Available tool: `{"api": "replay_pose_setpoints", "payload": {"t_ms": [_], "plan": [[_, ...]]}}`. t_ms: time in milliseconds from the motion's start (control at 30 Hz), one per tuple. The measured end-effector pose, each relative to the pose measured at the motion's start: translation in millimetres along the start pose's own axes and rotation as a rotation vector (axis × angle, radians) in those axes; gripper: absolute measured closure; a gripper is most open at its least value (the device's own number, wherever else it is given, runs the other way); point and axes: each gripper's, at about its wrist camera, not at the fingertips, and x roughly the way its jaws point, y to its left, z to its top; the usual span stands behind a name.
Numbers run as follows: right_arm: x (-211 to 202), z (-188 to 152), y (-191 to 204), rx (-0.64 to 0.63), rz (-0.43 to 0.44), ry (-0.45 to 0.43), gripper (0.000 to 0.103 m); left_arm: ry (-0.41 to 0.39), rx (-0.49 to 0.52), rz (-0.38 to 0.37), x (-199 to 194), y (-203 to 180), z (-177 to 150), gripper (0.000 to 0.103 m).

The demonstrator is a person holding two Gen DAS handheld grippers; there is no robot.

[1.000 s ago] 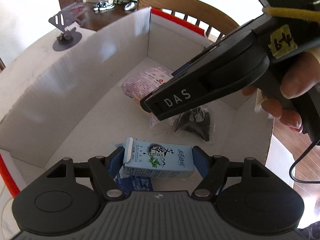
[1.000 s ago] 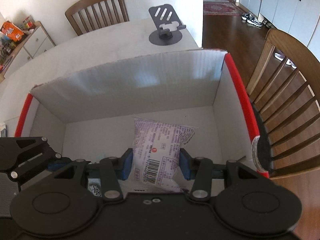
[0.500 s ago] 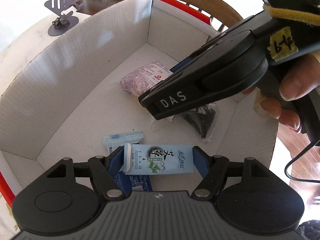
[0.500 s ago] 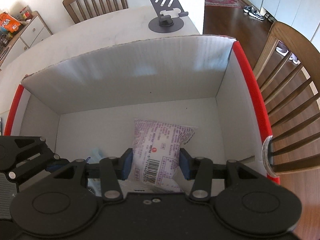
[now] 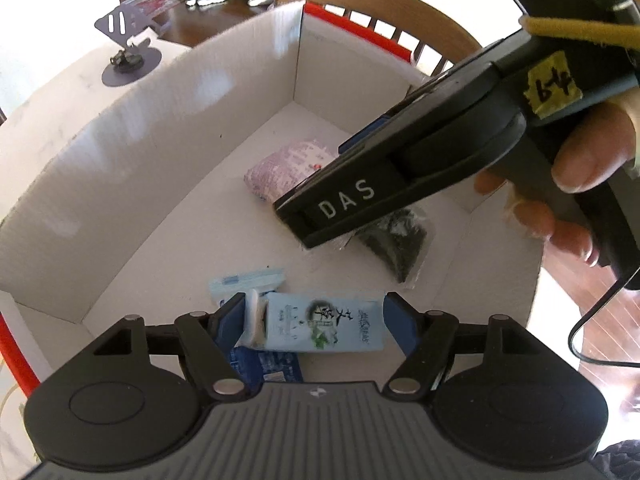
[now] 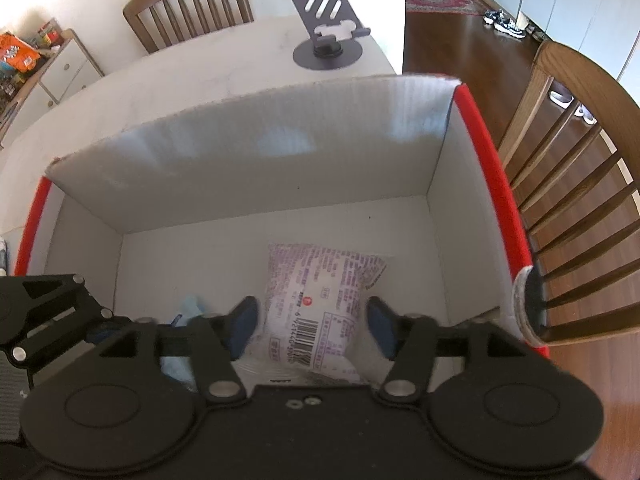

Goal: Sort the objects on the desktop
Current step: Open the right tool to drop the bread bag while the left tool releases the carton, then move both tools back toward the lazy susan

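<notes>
Jaws first, left wrist view: the left gripper [image 5: 316,326] is clamped end to end on a pale blue carton [image 5: 320,328], its pads pressing both short ends, held over the near floor of the white box [image 5: 160,152]. Beneath it lie a flat blue packet [image 5: 248,280] and, further in, a dark sachet [image 5: 394,240]. The right gripper [image 5: 320,208] reaches in from the right above a pink snack bag [image 5: 288,164].

Right wrist view: the right gripper [image 6: 312,326] has just been opening; its jaws now stand apart on either side of the pink snack bag [image 6: 320,300], which lies on the box floor with a gap at each pad. The box [image 6: 256,152] sits on the worktop [image 6: 200,68] near a phone stand [image 6: 326,36].

The bag looks light, puffy and slick, so it would squash and slide; across its middle is the safest hold. The carton seems stiff and light, though end-on pressure may dent it.
</notes>
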Motion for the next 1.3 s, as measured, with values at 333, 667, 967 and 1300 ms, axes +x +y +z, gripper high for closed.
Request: {"api": "replay_pose_setpoints", "payload": {"t_ms": [333,667,967,1300], "plan": [[-18,-2,7,-0.001,0.016,-0.036,0.035,-0.047,-0.018,0.007,-22,-1,-6,0.03],[-48,-9,17,-0.019,0.022,-0.078,0.035,-0.166,-0.077,0.01,-66,-5,-24,0.03],[-77,-21,38,-0.05,0.051,-0.117,0.035,-0.26,-0.117,0.028,-112,-11,-55,0.023],[-99,-38,69,-0.073,0.068,-0.163,0.035,-0.322,-0.144,0.042,-150,-4,-96,0.023]]}}
